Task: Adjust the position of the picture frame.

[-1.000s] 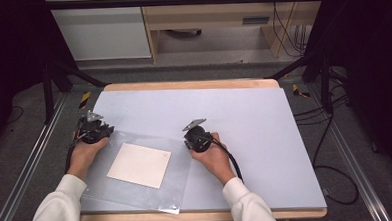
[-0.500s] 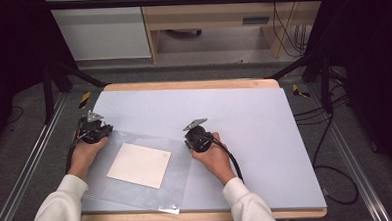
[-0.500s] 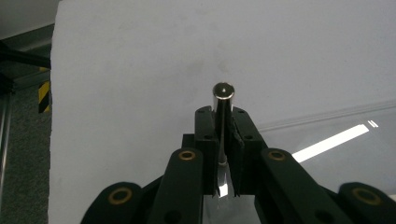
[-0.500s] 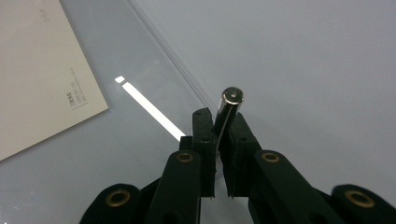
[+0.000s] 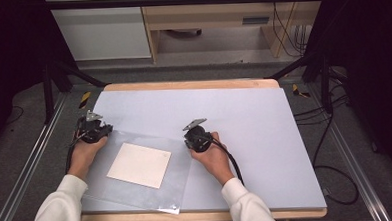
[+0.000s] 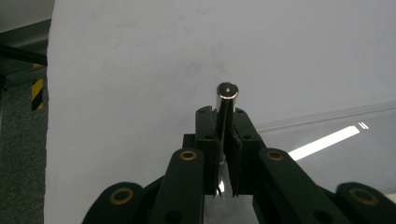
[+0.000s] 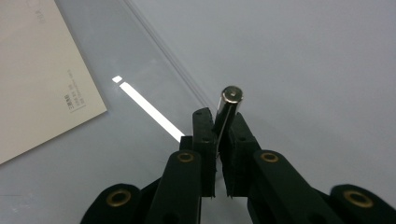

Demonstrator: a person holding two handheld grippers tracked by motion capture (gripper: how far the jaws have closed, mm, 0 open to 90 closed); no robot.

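Left gripper [image 5: 101, 129]: jaws narrow, clamped on a short metal cylinder [image 6: 226, 100], at the clear sleeve's [image 5: 179, 169] far-left corner.
Sleeve contents: one white sheet [image 5: 139, 165], lying flat inside, between both hands.
Right gripper [image 5: 195, 139]: jaws narrow, holding a second cylinder [image 7: 229, 105], at the sleeve's right edge; sheet lies to its left.

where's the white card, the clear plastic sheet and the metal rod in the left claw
white card [image 5: 139, 164]: high view, middle of its face.
clear plastic sheet [image 5: 138, 198]: high view, bare strip near its front edge.
metal rod [image 6: 227, 90]: left gripper view, round tip.
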